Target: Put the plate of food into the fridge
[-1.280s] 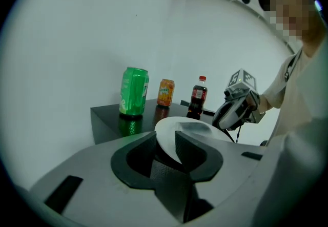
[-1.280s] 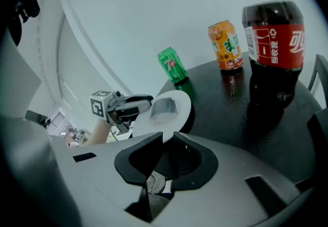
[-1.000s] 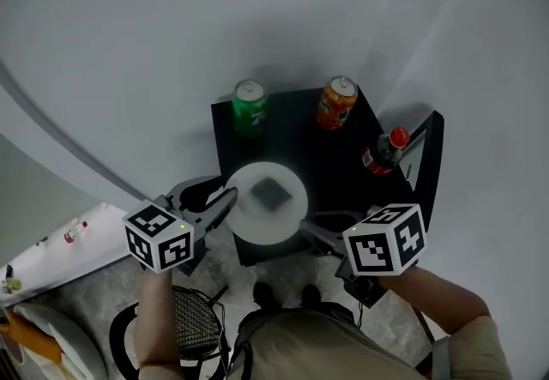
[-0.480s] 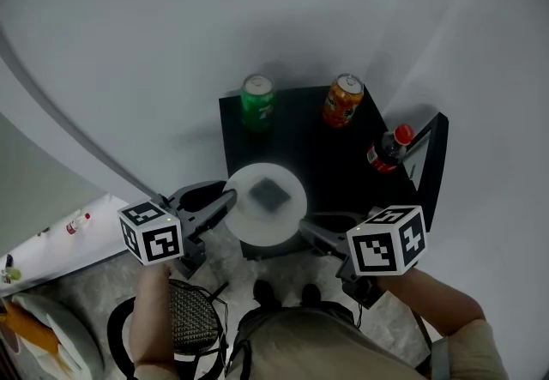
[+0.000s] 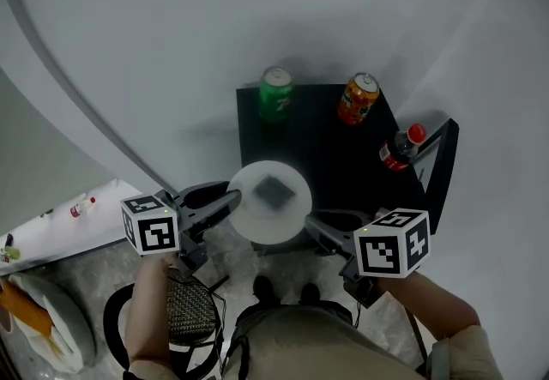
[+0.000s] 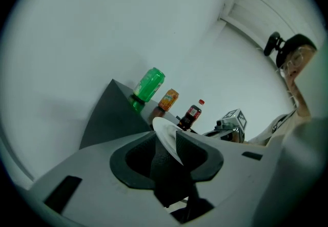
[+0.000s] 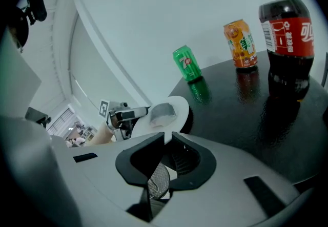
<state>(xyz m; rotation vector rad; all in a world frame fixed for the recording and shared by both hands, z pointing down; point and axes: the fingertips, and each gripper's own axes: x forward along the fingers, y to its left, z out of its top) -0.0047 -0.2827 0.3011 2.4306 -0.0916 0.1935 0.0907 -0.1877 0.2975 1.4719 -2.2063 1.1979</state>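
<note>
The right hand-held gripper (image 5: 310, 222) pinches the near right rim of the plate (image 5: 253, 220), its jaws narrow with the white edge between them. The left hand-held gripper (image 5: 230, 200) straddles the plate's left rim. Its jaws have just been closing but stand wide, with a gap showing beside the rim. The plate carries a grey piece of food (image 5: 274, 191) and sits at the near edge of the black tabletop (image 5: 334, 164), partly past it. Farther back stand a green can (image 5: 276, 93) and an orange can (image 5: 358, 99). A cola bottle (image 5: 401, 147) stands at the right edge.
</note>
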